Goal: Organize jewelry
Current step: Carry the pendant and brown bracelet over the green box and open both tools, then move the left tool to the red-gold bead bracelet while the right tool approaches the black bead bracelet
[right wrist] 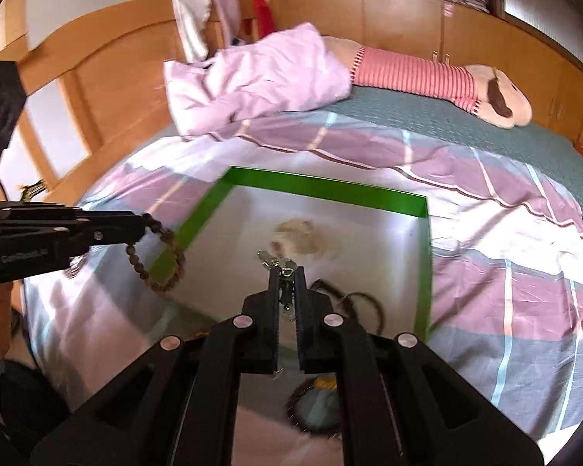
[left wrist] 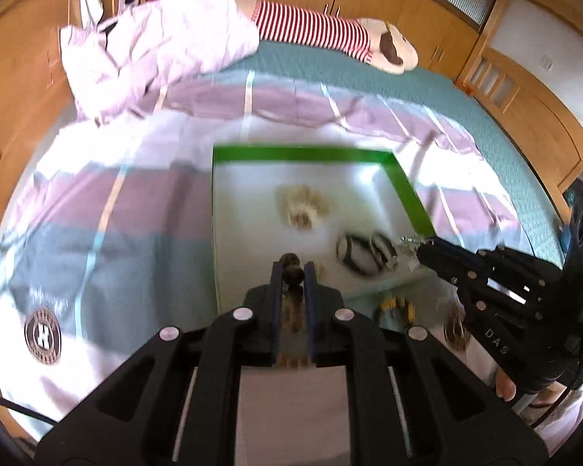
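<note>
Left gripper (left wrist: 294, 272) clamped on brown bead bracelet (right wrist: 163, 260), loop dangling below fingertips. Right gripper (right wrist: 287, 277) pinched nearly shut on small silver trinket (right wrist: 276, 262). Both held above green-rimmed tray (right wrist: 322, 192), pale bracelet (left wrist: 301, 206) lying ahead.

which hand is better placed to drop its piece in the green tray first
Right, probably. The right gripper holds its silver clasp piece over the green tray; the left gripper dangles the bead bracelet near the tray's left wall.
</note>
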Action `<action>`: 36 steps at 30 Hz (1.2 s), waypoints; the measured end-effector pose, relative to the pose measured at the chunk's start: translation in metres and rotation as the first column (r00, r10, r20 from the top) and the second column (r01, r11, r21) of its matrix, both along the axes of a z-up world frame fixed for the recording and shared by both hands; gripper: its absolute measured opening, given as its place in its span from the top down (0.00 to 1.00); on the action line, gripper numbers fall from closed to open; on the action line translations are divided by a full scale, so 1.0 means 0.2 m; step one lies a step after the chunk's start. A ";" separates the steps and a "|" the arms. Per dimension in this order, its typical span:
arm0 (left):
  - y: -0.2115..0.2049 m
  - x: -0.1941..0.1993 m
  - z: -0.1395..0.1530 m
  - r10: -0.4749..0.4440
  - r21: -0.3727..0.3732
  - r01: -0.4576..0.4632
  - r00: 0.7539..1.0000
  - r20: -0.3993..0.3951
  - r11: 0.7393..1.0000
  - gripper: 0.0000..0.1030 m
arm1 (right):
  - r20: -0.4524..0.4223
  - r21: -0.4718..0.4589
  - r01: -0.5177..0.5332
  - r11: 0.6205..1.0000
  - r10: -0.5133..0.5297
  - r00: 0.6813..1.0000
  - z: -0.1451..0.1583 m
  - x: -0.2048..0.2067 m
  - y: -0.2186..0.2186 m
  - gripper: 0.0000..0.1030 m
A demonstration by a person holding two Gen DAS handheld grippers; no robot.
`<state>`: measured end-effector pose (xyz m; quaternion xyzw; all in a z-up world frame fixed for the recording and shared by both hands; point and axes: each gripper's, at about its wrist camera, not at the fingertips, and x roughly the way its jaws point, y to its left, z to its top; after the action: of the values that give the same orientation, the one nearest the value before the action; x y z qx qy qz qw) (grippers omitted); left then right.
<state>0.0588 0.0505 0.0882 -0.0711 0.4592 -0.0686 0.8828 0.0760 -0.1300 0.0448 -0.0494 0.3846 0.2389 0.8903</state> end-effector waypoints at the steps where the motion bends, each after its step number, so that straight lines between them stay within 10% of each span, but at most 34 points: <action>1: -0.01 0.05 -0.02 0.000 0.002 0.000 1.000 0.001 1.000 0.89 | -0.013 -0.003 0.016 1.000 -0.016 1.000 -0.04 0.04 -0.02 0.93; 7: -0.02 0.21 -0.26 0.068 0.011 -0.067 0.994 -0.081 0.998 0.89 | -0.092 -0.057 0.081 0.995 -0.086 0.992 -0.26 0.15 -0.11 0.91; 12: -0.06 0.25 -0.36 0.083 0.054 -0.077 0.991 -0.105 0.996 0.78 | -0.110 -0.044 0.076 0.996 -0.080 0.991 -0.27 0.09 -0.13 0.52; 19: -0.17 0.02 -0.25 0.024 0.005 -0.023 0.998 -0.053 1.000 0.54 | -0.109 0.006 0.016 1.000 -0.016 0.994 -0.17 -0.11 -0.15 0.37; 26: -0.28 -0.14 -0.32 -0.070 0.026 0.074 0.992 -0.107 0.997 0.48 | -0.205 -0.089 0.027 0.996 -0.045 0.978 -0.31 -0.18 -0.18 0.35; 36: -0.19 -0.13 -0.60 0.039 0.129 -0.001 0.957 -0.288 0.992 0.37 | -0.361 -0.249 -0.009 0.968 -0.085 0.929 -0.61 -0.18 -0.11 0.32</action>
<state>0.0333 0.0120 -0.0328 -0.0287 0.5862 -0.0191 0.8095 0.0394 -0.1525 -0.0769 -0.1062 0.5726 0.1769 0.7935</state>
